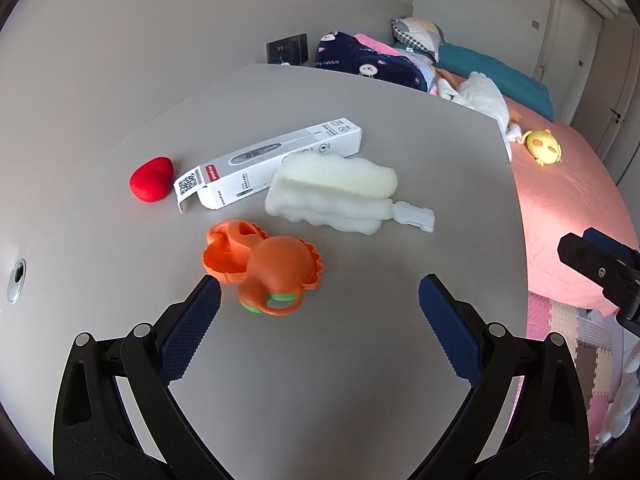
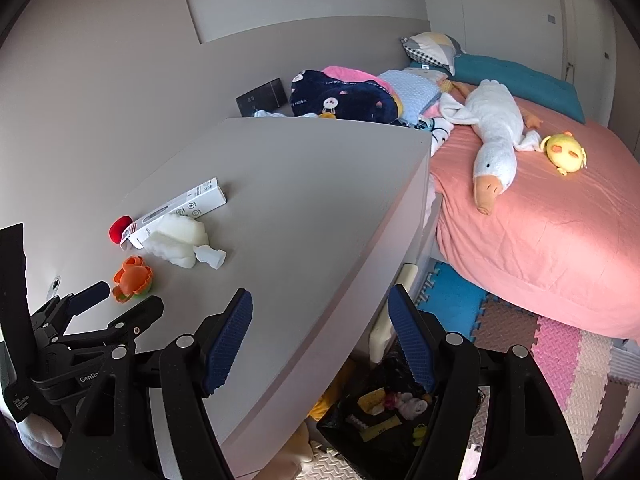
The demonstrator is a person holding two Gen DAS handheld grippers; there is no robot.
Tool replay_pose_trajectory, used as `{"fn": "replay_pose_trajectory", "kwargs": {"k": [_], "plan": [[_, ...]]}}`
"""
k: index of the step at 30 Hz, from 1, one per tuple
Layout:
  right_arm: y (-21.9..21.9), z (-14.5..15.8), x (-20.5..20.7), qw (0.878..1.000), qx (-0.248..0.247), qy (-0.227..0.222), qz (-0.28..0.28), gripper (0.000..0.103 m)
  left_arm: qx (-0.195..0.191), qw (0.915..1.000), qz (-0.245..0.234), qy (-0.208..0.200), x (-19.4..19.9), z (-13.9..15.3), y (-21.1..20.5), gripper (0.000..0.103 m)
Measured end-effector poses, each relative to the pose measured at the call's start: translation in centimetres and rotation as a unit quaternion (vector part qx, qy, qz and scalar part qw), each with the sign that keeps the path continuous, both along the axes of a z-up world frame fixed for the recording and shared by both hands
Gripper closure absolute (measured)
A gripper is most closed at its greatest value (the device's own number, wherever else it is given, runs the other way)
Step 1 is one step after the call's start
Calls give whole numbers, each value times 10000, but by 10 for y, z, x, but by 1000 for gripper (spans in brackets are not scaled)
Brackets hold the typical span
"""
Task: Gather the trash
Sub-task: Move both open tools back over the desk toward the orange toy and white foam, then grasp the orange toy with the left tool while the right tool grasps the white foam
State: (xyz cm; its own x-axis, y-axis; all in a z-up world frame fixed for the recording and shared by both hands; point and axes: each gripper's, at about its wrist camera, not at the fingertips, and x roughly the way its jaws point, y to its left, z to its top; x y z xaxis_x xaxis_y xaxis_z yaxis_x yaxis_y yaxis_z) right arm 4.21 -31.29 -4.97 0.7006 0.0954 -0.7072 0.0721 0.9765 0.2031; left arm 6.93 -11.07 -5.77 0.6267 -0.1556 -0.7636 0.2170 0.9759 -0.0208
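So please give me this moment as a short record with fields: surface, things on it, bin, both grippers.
surface: grey table beside a bed
on table: thermometer box, white sponge brush, orange toy, red heart
bin: black trash bag on the floor below the table edge, already holding scraps
left gripper: open, empty, just short of the orange toy
right gripper: open, empty, over the table edge

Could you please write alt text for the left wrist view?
The open left claw hovers over a grey table, just short of an orange toy. Beyond lie a white foam piece, a thermometer box and a red heart.
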Motion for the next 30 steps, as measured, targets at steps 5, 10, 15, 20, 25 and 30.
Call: {"fn": "replay_pose_trajectory", "kwargs": {"k": [5,10,15,20,25,30], "plan": [[6,-3,15,10000,41,17,76,32,-55,9996,234,128,16,-6,15,9],[15,-4,29,9998,-43,42,185,32,-15,9994,295,195,28,-12,21,15],[22,-3,42,9995,-105,41,279,32,60,9993,250,265,34,-17,22,30],[32,-3,53,9991,-114,50,395,32,11,9990,373,240,36,-16,31,34],[50,-5,63,9981,-179,89,587,32,61,9983,561,120,35,-9,47,34],[75,-6,75,9959,-264,122,855,32,136,9973,726,53,37,-2,67,34]]}}
